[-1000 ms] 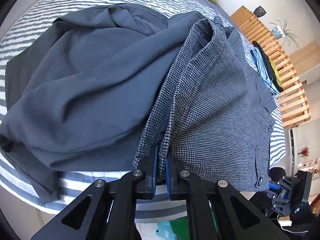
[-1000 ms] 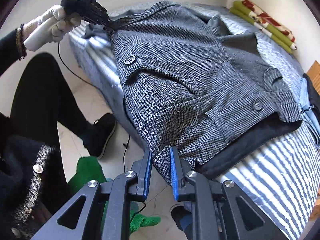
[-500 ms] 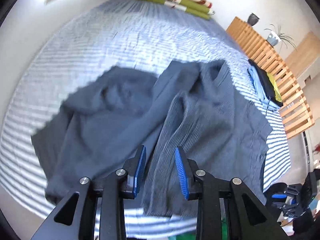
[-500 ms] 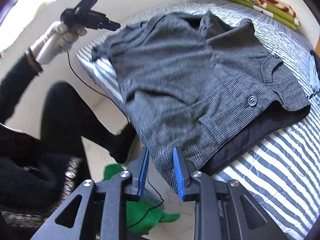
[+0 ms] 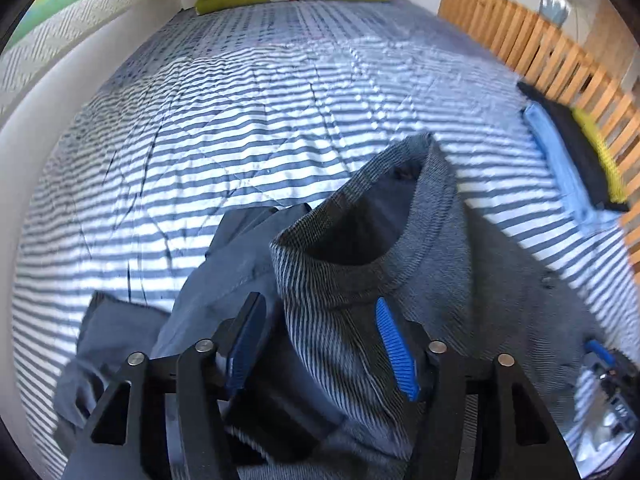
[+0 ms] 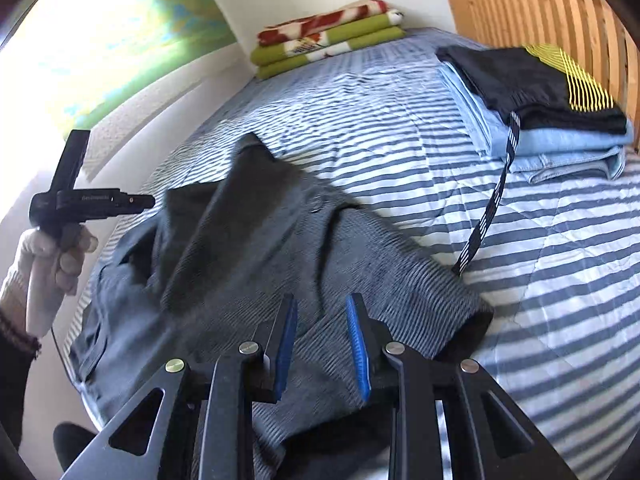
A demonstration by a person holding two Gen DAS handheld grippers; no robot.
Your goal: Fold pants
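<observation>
Grey houndstooth pants (image 5: 360,280) lie rumpled on the striped bedspread (image 5: 240,120), overlapping a dark blue garment (image 5: 192,304). My left gripper (image 5: 320,308) hovers over them; its jaws are opening, and the cloth lies below the pads, not pinched. In the right wrist view the pants (image 6: 280,248) spread ahead of my right gripper (image 6: 322,304), whose blue pads stand a little apart with nothing pressed between them. A gloved hand holds the left gripper (image 6: 92,200) at that view's left edge.
Folded green and red blankets (image 6: 324,40) sit at the far end of the bed. A stack of folded clothes (image 6: 540,100) lies by the wooden slatted rail (image 6: 540,12), and a striped strap (image 6: 488,208) trails from the stack. A white wall (image 5: 60,92) borders the bed.
Both grippers were shut on the pants' edge at the bedside. They have let go, opened and swung over the bed. The pants now lie rumpled below them.
</observation>
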